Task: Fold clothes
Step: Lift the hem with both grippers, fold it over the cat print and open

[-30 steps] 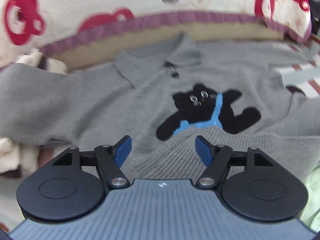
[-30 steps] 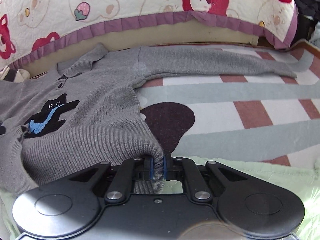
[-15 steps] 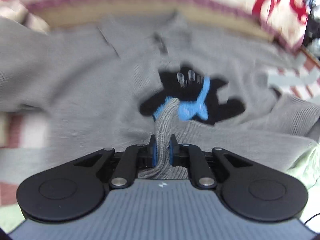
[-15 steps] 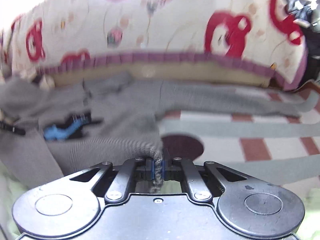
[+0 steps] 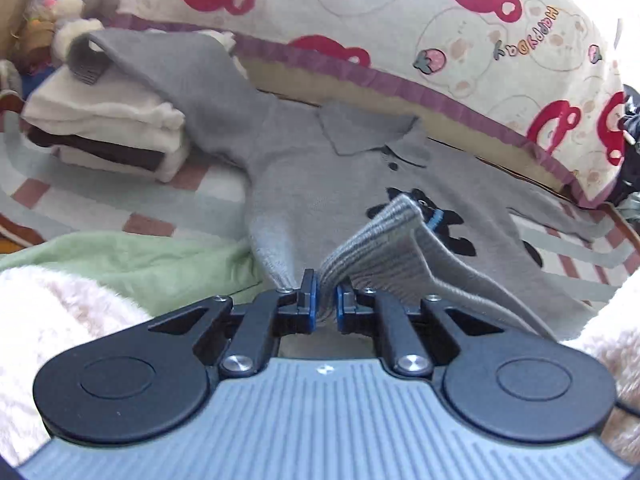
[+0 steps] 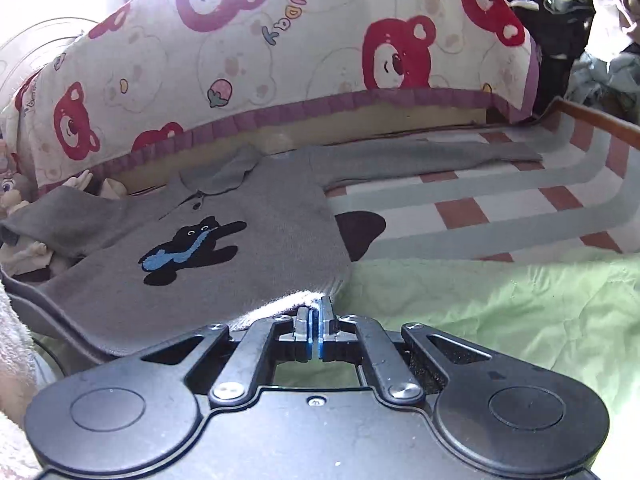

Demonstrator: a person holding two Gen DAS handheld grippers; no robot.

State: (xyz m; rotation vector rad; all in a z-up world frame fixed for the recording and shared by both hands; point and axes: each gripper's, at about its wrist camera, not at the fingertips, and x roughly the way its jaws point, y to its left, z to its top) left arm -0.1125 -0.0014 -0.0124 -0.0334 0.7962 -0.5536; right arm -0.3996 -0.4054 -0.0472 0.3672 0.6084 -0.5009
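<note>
A grey knit polo sweater (image 5: 328, 172) with a black-and-blue bear patch (image 6: 188, 250) lies face up on a striped bed sheet. My left gripper (image 5: 323, 300) is shut on the sweater's ribbed hem (image 5: 376, 248), which stands up in a fold over the bear patch. My right gripper (image 6: 316, 322) is shut on the hem's other corner (image 6: 296, 300), stretched flat toward me. One sleeve (image 6: 432, 156) lies straight out to the right. The other sleeve (image 5: 168, 68) drapes over a stack of folded clothes.
A stack of folded white and brown clothes (image 5: 104, 124) sits at the left. A bear-print quilt (image 6: 280, 52) rises behind the sweater. A green blanket (image 6: 500, 312) covers the near bed. A plush rabbit (image 5: 64, 4) sits at far left. A dark pile (image 6: 560, 20) lies at far right.
My left gripper closed on the ribbed hem and pulled back toward me. My right gripper kept its hold and also pulled back, stretching the sweater's lower part flat.
</note>
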